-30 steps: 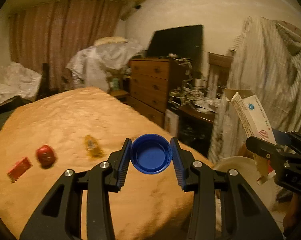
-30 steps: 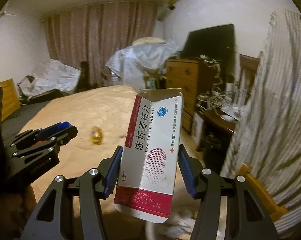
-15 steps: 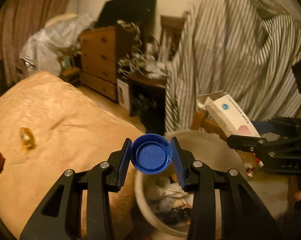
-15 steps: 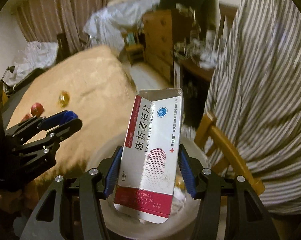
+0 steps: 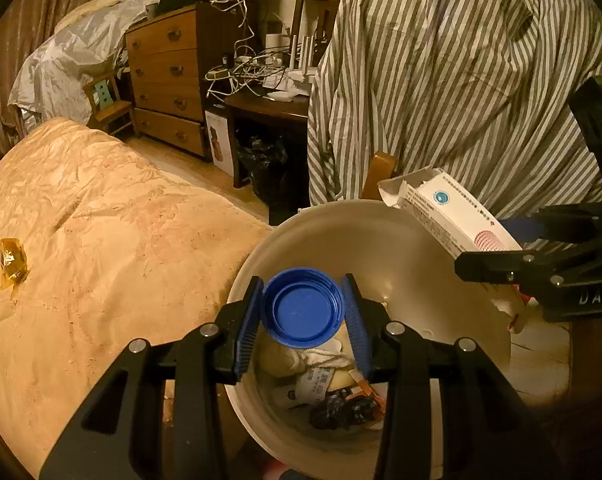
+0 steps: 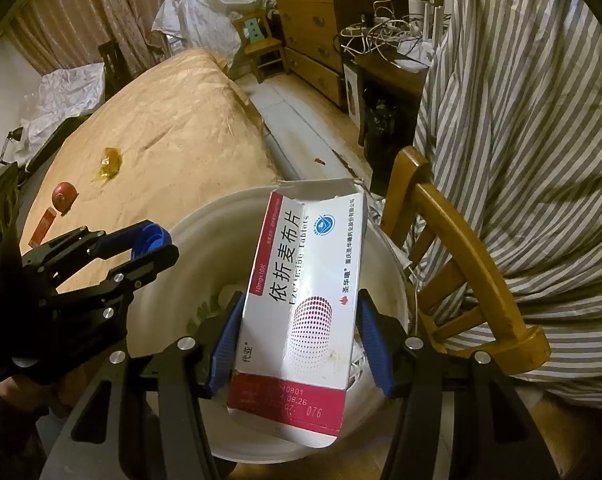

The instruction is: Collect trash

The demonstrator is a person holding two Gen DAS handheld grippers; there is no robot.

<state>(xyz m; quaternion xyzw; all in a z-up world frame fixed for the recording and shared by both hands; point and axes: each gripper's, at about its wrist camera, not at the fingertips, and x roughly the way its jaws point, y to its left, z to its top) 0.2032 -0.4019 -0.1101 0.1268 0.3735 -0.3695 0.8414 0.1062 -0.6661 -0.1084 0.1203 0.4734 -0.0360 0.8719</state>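
- Blue cap (image 5: 302, 307) stays pinched in the left gripper (image 5: 303, 312), now above the white bin (image 5: 381, 232).
- Right gripper (image 6: 301, 344) still clamps the medicine box (image 6: 305, 300), bin now beneath, bed (image 5: 101, 240) swung left.

Bin mouth (image 5: 381, 216) open below

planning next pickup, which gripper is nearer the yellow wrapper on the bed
Left. The left gripper, shut on the blue cap, is bedside of the bin; the right gripper is farther from the yellow wrapper.
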